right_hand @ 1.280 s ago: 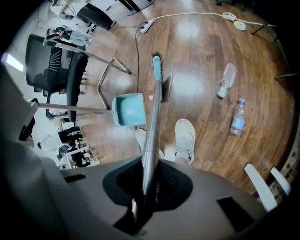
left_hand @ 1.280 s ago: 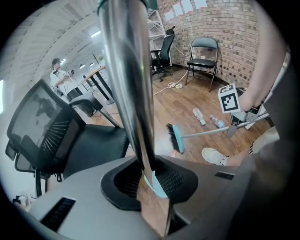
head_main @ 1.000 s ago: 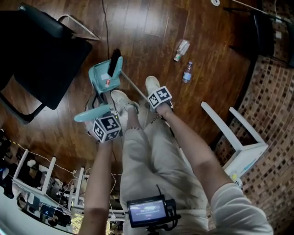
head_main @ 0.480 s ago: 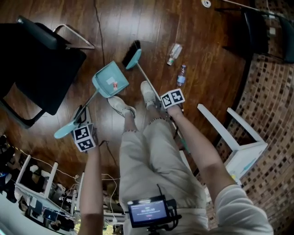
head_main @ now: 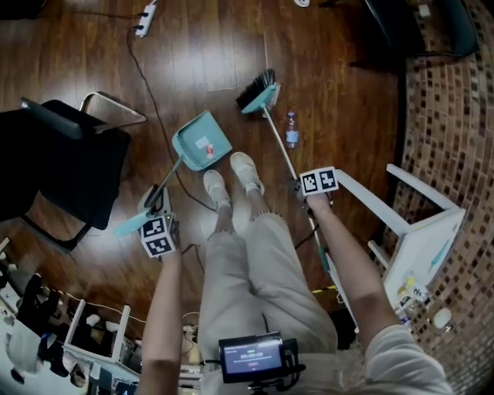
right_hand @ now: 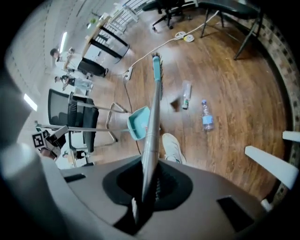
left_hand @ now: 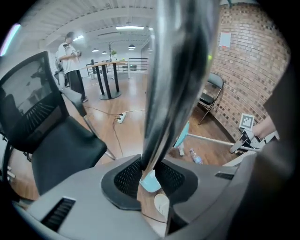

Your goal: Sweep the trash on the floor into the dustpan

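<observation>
My left gripper (head_main: 157, 216) is shut on the long handle (left_hand: 173, 84) of the teal dustpan (head_main: 202, 140), which sits on the wood floor in front of the shoes with a small red-and-white scrap (head_main: 205, 143) inside. My right gripper (head_main: 310, 187) is shut on the metal broom handle (right_hand: 151, 126). The teal broom head (head_main: 257, 91) is up and right of the dustpan, apart from it. A plastic bottle (head_main: 292, 129) lies just right of the broom handle. In the right gripper view a second clear bottle-like piece (right_hand: 186, 101) lies beyond the bottle (right_hand: 206, 121).
A black office chair (head_main: 62, 166) stands left of the dustpan, and a cable (head_main: 150, 85) runs from a power strip (head_main: 144, 19) past it. A white stool (head_main: 417, 224) lies at the right by the brick floor. My shoes (head_main: 231, 179) stand just below the dustpan. People stand far off (left_hand: 70, 65).
The broom head has come out of the dustpan and swung up and to the right. My left gripper drew back left along with the dustpan handle, and the dustpan shifted.
</observation>
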Demonstrator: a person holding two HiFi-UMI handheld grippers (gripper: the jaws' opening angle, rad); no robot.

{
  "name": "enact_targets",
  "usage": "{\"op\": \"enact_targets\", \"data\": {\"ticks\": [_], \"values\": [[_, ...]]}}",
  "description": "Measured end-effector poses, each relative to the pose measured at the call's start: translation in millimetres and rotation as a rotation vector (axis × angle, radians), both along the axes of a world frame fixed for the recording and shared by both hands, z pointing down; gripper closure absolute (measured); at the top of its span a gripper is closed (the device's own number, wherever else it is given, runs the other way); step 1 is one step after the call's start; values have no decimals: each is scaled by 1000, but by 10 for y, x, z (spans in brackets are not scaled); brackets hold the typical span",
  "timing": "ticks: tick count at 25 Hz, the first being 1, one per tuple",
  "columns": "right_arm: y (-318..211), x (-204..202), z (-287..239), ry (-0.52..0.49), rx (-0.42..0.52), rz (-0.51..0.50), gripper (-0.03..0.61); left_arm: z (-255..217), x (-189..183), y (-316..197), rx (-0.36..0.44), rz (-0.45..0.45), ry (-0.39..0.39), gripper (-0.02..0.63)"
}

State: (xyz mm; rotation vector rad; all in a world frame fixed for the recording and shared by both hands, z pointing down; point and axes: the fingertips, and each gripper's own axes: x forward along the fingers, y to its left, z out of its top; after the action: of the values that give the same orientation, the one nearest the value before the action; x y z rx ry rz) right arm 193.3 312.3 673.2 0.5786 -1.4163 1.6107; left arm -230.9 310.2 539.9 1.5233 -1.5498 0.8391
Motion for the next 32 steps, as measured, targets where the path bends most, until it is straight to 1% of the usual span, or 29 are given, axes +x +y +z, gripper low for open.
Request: {"op": "enact_targets", "data": {"ticks": [4,6,8,12,15,18,22,25,28,30,32], "values": [[-11,568,-237,29,43,187,532,82,389,-407,-3,68,50,532],[23,847,-248,55,49,241,532,160,574,-556,-9,106,80,534],[11,1035,-214,76,49,269,533,197,680,-718,-17,134,86,534],[-137,1237,-106,98,42,282,532,186,872,-1022,-20,165,76,534],[-279,1352,-20,110,36,283,532,261,1058,-1221,-22,186,72,534],[-415,1486,59,123,31,289,532,351,1137,-1403,-26,212,59,534],[-582,1706,152,141,26,306,532,597,1110,-1467,-71,249,8,534],[-703,1884,218,155,24,322,532,755,1111,-1465,-104,269,-11,534],[-822,2023,296,170,21,329,532,817,1032,-1523,-111,260,-27,534],[-899,2046,370,182,15,320,532,837,975,-1582,-114,261,-28,534],[-965,1998,468,199,1,299,532,856,938,-1646,-116,281,-28,534]]}}
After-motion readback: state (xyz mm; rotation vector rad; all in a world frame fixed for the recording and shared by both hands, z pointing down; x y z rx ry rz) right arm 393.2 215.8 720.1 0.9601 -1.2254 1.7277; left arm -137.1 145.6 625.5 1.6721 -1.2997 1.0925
